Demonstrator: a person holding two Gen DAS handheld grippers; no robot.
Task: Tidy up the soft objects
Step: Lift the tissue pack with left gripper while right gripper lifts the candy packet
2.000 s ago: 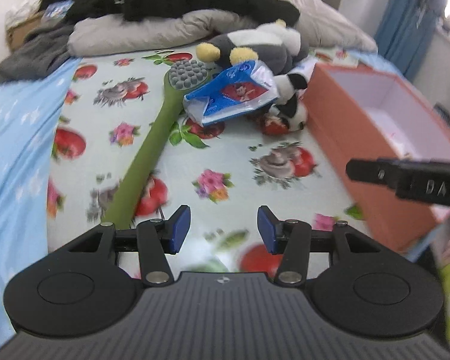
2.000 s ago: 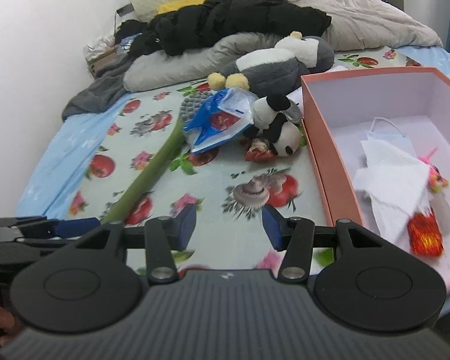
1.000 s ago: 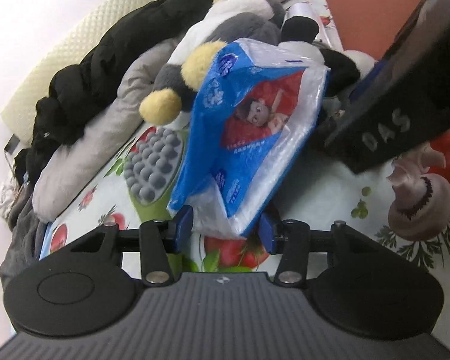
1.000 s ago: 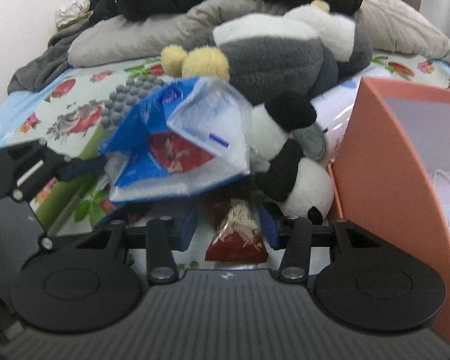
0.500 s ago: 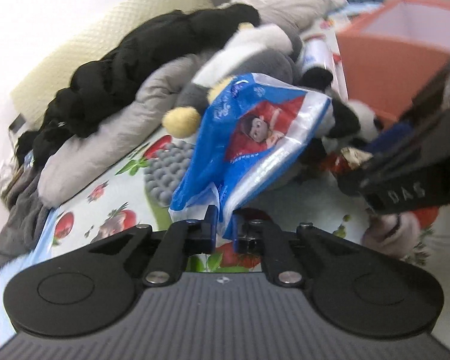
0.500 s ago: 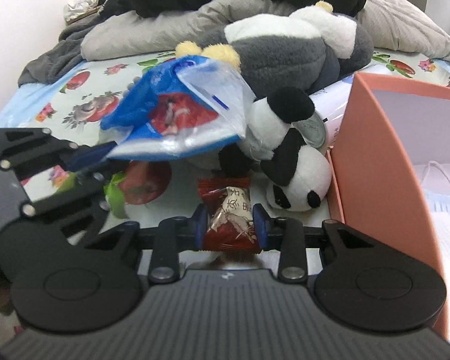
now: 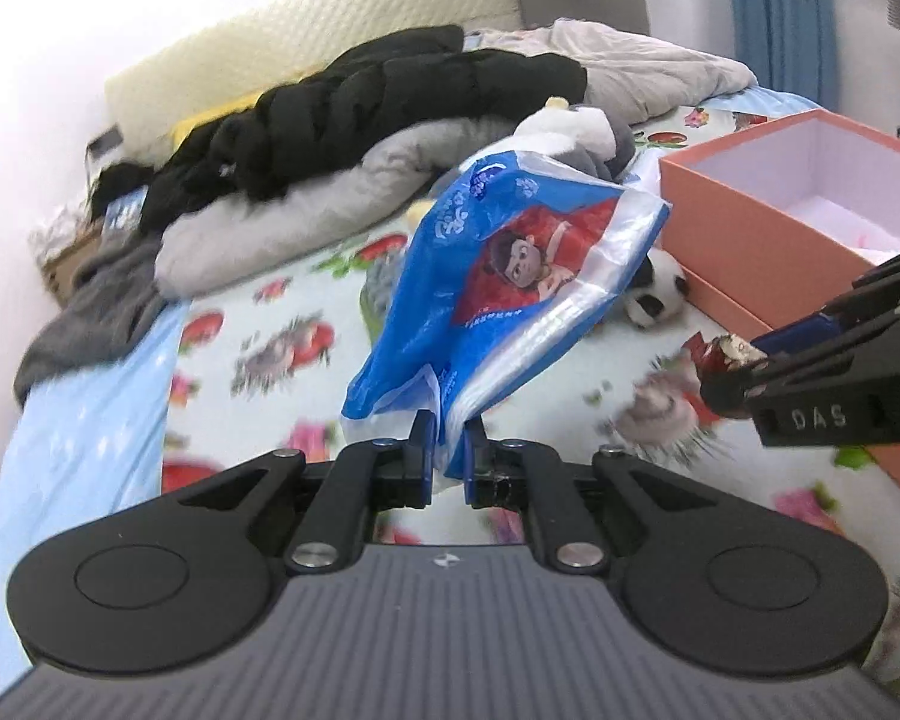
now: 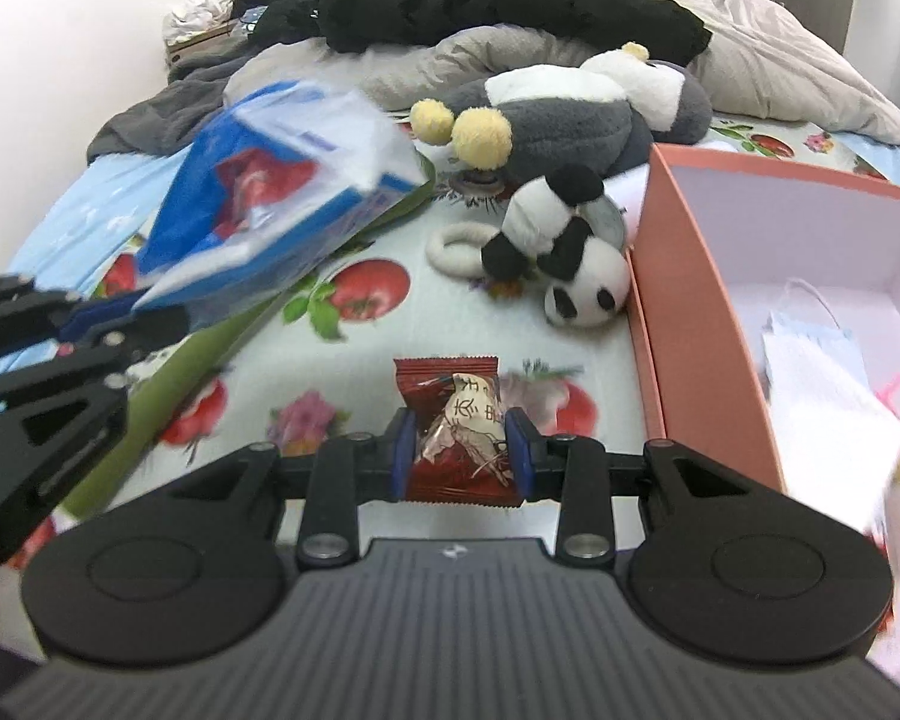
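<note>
1. My left gripper (image 7: 448, 447) is pinched nearly shut on the bottom corner of the bag (image 7: 504, 294), a blue and red plastic pack that hangs in the air above the bed (image 7: 270, 348), clear of the sheet.
2. I judge the bag light and limp. It stands up from the jaws and leans toward the box (image 7: 744, 216), so it has some body from whatever is inside, likely tissues, but the film is thin and slick.
3. I hold only a fold of film, not the contents. That is enough to carry it, I think, but a quick swing could let the film slide out. A hold deeper in, across the packed middle, would be safer.
4. My right gripper (image 8: 461, 450) is closed partway on a snack (image 8: 459, 426), a small dark red wrapper, held by both sides above the sheet, just beside the box wall.
5. The snack looks light and crinkly, with something firm inside that keeps the jaws apart. Squeezing harder may crush it, so I would keep this pressure.
6. The panda (image 8: 561, 252) lies on the sheet against the box, well apart from both grippers. It looks soft and springy, best taken around the body.
7. The box already holds a mask (image 8: 810, 324) and paper.
</note>
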